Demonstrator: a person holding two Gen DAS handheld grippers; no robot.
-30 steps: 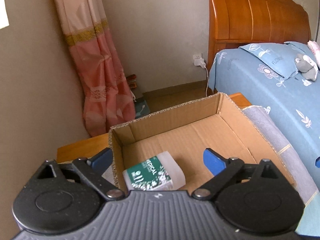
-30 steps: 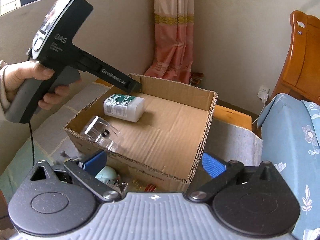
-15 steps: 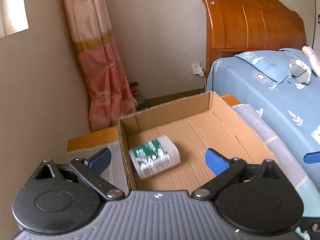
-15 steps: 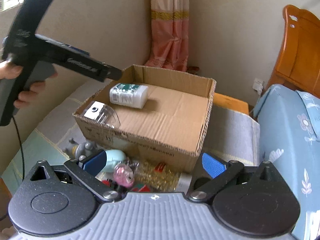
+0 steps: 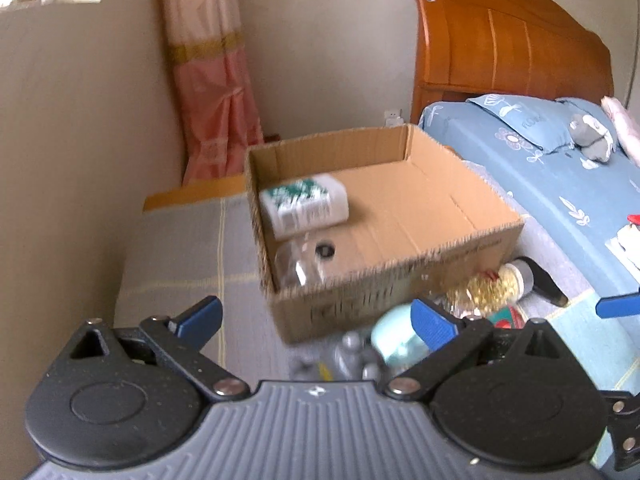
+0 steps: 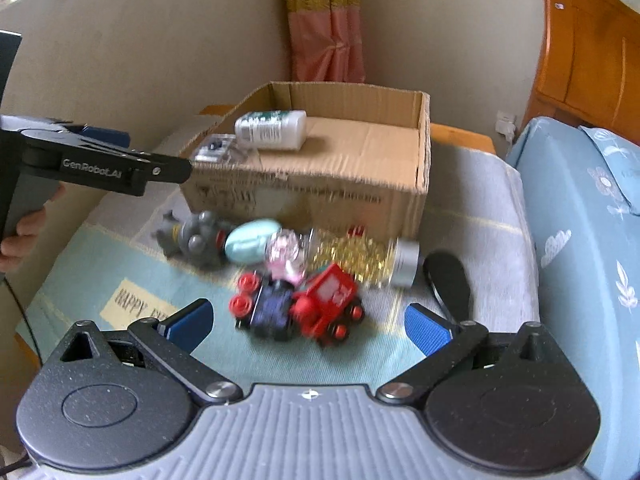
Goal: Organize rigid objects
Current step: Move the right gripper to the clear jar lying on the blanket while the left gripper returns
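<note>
An open cardboard box (image 5: 400, 280) (image 6: 320, 196) sits on the mat. Inside it lie a white bottle with a green label (image 5: 304, 204) (image 6: 272, 130) and a clear plastic piece (image 5: 304, 260) (image 6: 216, 148). In front of the box is a pile: a grey toy (image 6: 192, 240), a mint egg shape (image 6: 250, 240), a pink globe (image 6: 286, 256), a jar of gold beads (image 6: 360, 256), a red toy train (image 6: 328, 300) and a dark blue toy car (image 6: 272, 308). My left gripper (image 5: 316, 318) hangs open and empty, short of the box's near left corner. My right gripper (image 6: 308, 322) is open and empty just short of the toy vehicles.
A black flat object (image 6: 448, 280) lies right of the pile. A bed with blue bedding (image 5: 540, 168) and a wooden headboard (image 5: 500, 52) stands to the right. A beige wall (image 5: 72, 160) runs along the left, and a pink curtain (image 5: 212, 92) hangs behind the box. A hand (image 6: 20, 236) holds the left gripper.
Both grippers have pulled back from the box. The left one has left the box interior, where the bottle stays. The pile of toys in front of the box has come into view.
</note>
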